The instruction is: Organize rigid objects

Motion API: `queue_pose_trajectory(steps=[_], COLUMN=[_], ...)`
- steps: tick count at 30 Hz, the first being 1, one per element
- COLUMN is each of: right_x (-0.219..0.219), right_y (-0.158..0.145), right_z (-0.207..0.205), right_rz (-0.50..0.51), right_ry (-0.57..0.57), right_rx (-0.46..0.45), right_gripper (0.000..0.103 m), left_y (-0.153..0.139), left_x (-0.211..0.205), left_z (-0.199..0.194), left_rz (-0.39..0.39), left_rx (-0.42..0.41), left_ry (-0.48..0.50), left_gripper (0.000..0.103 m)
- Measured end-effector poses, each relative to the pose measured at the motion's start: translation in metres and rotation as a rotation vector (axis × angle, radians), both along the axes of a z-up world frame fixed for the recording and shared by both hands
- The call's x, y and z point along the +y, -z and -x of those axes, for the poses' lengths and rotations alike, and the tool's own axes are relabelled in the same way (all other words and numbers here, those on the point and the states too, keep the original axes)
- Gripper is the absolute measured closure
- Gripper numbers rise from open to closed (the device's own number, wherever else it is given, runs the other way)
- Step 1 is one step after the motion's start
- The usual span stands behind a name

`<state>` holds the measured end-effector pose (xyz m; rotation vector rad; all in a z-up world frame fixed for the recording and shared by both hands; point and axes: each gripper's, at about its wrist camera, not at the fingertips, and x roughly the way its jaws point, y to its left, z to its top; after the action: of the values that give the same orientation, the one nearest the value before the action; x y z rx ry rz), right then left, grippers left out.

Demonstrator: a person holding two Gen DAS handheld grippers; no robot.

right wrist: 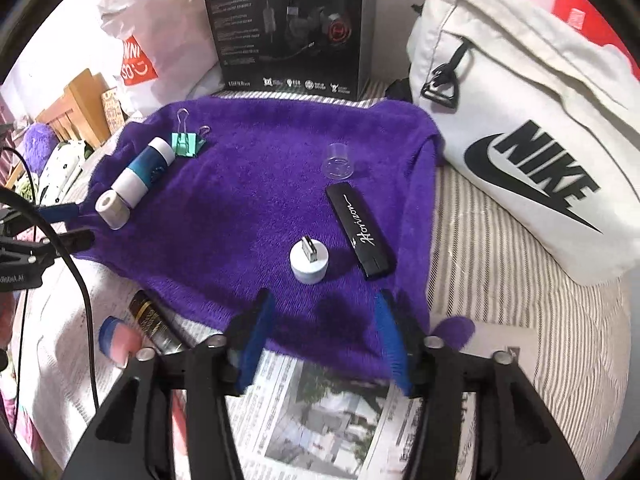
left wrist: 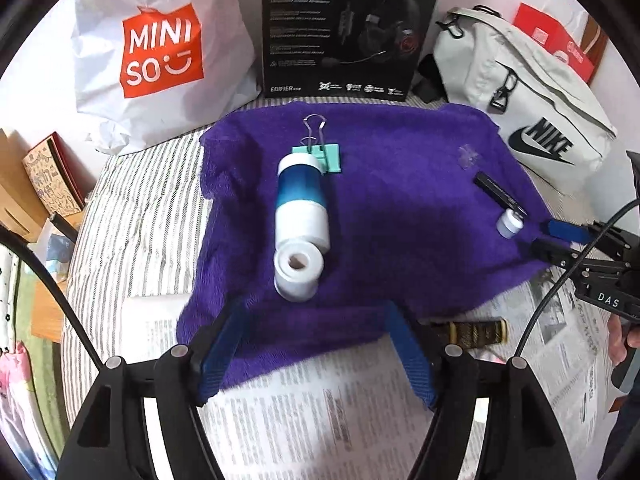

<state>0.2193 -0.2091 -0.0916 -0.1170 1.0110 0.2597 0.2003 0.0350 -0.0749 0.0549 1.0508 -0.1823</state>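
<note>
Tools, left (left wrist: 316, 354) and right (right wrist: 320, 334), part-open, empty, over purple towel (right wrist: 260, 184) near edge; centre bare.

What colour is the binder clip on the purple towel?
Mint green, with silver wire handles; the binder clip shows best in the left wrist view.

Your left hand-held gripper (left wrist: 316, 354) hangs open over the purple towel's (left wrist: 400, 216) near edge, the white-and-blue bottle (left wrist: 302, 208) lying just beyond.
</note>
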Motion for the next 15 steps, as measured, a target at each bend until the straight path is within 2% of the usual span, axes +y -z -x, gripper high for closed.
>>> queue_pose_trajectory(steps=[6, 11, 15], right_x=[-0.008, -0.015, -0.017], right_y=[-0.012, -0.018, -0.020], right_z=[0.026, 0.052, 0.071], right_rz=[-0.029, -0.047, -0.058], right_ry=[0.022, 0.042, 0.054], right_rx=[-0.031, -0.056, -0.063], right_gripper=[0.043, 0.031, 0.031], left_y=[0.001, 0.003, 0.008], left_x=[-0.012, -0.016, -0.023], left_z=[0.023, 0.037, 0.047], left_rz=[0.000, 0.027, 0.034], left_rx=[0.004, 0.006, 0.009], left_ry=[0.016, 0.016, 0.022], left_gripper=[0.032, 0.031, 0.031])
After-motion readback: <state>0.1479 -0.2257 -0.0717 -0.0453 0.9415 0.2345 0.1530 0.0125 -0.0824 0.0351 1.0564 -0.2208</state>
